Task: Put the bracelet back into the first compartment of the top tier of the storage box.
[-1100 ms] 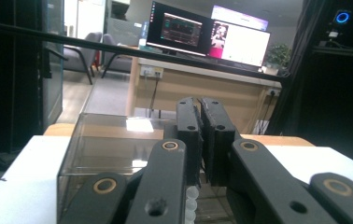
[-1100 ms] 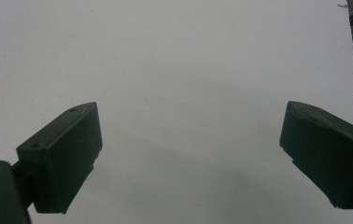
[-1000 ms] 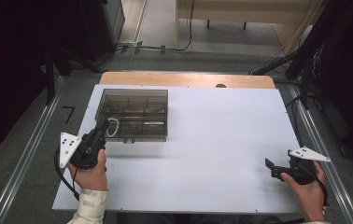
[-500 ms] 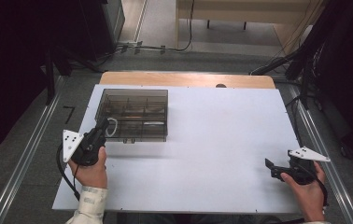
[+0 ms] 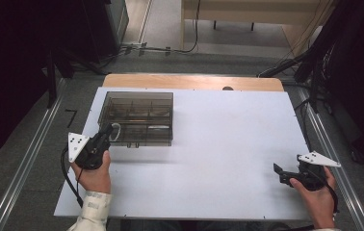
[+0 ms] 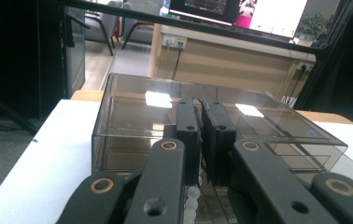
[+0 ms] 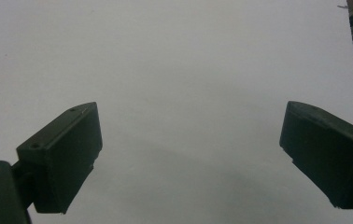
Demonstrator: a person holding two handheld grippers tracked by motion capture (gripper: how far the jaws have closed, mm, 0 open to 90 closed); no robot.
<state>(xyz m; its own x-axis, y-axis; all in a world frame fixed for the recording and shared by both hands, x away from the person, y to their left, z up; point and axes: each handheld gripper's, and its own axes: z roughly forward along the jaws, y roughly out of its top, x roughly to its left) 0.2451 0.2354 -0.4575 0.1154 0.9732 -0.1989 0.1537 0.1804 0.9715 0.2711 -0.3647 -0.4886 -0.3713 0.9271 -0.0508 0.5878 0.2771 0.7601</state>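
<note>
I see a white table (image 5: 209,159) w/ a wood strip at the far edge, dark room and floor cables beyond. Left gripper (image 5: 107,132) – jaws pinched on a white bead string (image 6: 191,201) – sits at the clear divided box (image 5: 139,115), table's left. Right gripper (image 5: 279,172) rests near the right edge, jaws spread.

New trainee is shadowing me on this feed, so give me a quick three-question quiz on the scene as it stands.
1. True or false: the right claw has its jaws spread wide over bare white tabletop.
2. What hangs from the left claw? A) a metal spoon B) a string of white beads C) a black cable
3. Which corner of the tabletop holds the clear compartment box, seen from the person's side?

Key: 1 true. 2 B; its jaws are closed on the beads. 3 the far left corner.
</note>
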